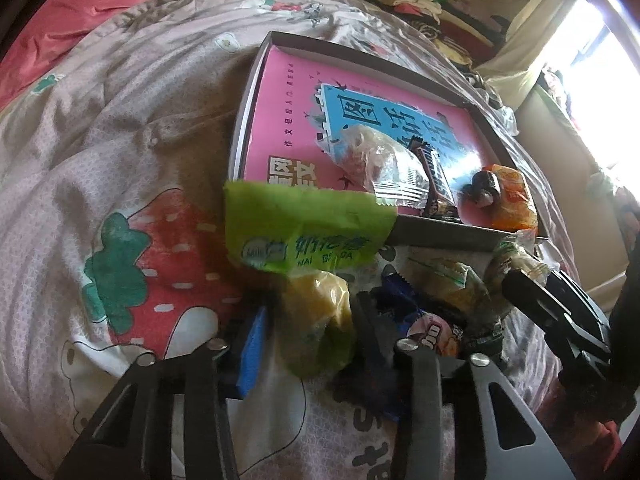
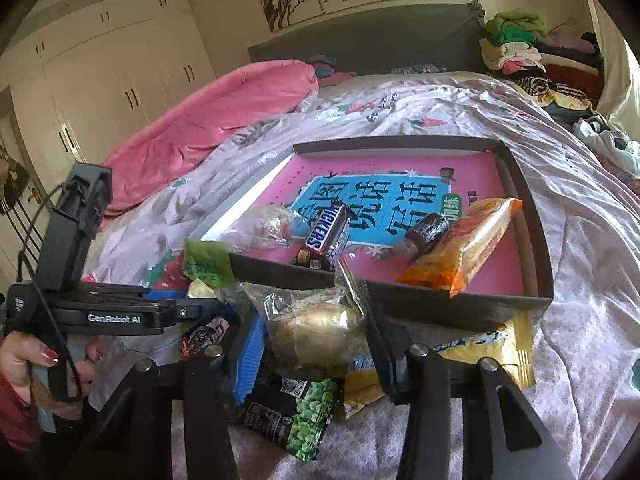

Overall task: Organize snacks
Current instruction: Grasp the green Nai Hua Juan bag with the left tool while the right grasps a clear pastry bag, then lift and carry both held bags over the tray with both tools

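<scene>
A shallow grey box [image 1: 440, 236] [image 2: 460, 308] lined with a pink and blue book lies on the bed. It holds a Snickers bar [image 2: 326, 236], a clear packet [image 1: 376, 160], a dark sweet [image 2: 426, 232] and an orange packet [image 2: 468, 248]. My left gripper [image 1: 312, 320] is shut on a green packet with a yellow cake [image 1: 312, 240], just in front of the box. My right gripper [image 2: 316, 328] is shut on a clear packet with a brown bun [image 2: 320, 328], also in front of the box's near wall.
Loose snacks lie on the floral quilt [image 1: 100, 160] in front of the box: a green pea packet [image 2: 304, 416], a yellow packet [image 2: 496, 344], a blue packet [image 1: 400, 304]. A pink blanket [image 2: 208, 116] and a clothes pile [image 2: 528, 48] lie at the bed's far end.
</scene>
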A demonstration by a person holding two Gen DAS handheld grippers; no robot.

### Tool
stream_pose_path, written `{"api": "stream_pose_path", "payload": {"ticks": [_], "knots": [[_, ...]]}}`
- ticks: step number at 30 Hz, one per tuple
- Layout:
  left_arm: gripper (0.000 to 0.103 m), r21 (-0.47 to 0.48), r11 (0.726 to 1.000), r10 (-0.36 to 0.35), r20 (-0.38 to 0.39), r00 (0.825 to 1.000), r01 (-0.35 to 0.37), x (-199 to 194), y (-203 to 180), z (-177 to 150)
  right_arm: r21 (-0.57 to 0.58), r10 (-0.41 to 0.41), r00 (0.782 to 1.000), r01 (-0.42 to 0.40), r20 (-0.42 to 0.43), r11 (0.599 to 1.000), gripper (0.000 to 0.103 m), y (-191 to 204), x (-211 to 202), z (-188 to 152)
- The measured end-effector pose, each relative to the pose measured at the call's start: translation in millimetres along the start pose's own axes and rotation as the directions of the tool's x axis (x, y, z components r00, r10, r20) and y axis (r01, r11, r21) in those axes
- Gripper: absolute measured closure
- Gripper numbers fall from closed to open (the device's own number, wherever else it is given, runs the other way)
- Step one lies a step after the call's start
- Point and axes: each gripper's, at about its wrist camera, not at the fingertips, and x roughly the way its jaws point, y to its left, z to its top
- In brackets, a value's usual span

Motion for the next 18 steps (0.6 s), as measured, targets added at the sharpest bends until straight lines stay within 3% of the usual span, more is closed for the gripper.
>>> {"api": "stream_pose_path", "payload": {"ticks": [2, 9, 18], "knots": [[0.07, -0.003, 1.0, -0.019, 0.005, 1.0, 0.019, -4.6, 0.2, 0.4, 0.0, 0.004, 1.0, -0.004, 0.017, 1.0, 0.055, 0.5, -3.8, 1.2], [0.07, -0.016, 0.999, -0.037, 0.011, 0.999, 0.038, -14.2, 3.8, -0.2, 0.02, 0.013, 0.999, -0.014, 0.048, 1.0, 0.055, -2.9, -11.7, 3.9], [0.07, -0.025, 0.998, -0.055, 0.088, 0.995, 0.058, -47.8, 8.0, 7.5, 0.043, 0.007, 0.995, -0.012, 0.104, 0.999, 0.055, -8.6, -26.3, 8.5]]}}
